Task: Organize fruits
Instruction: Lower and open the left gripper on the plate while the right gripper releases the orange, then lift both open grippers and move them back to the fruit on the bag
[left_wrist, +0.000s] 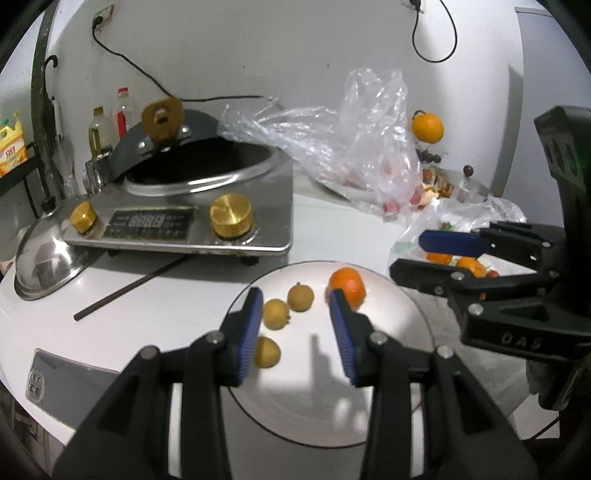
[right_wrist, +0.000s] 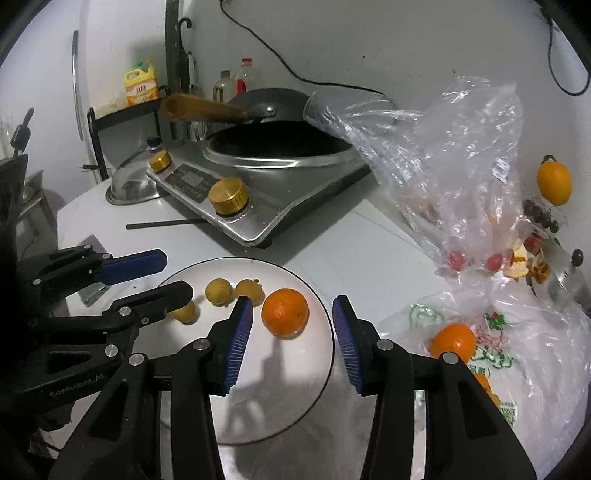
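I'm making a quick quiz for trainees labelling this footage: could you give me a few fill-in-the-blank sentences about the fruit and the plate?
1. The orange lies on the round ____.
2. The plate holds ____ small yellow fruits.
3. Another orange sits on a plastic ____.
4. Both hand-held grippers hold ____.

Missing words: plate; three; bag; nothing

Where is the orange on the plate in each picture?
Left wrist view: the orange sits at the plate's far right, just behind the left claw's right finger.
Right wrist view: the orange sits mid-plate, beside the right claw's left finger.
Shared landmark: the big gold knob.
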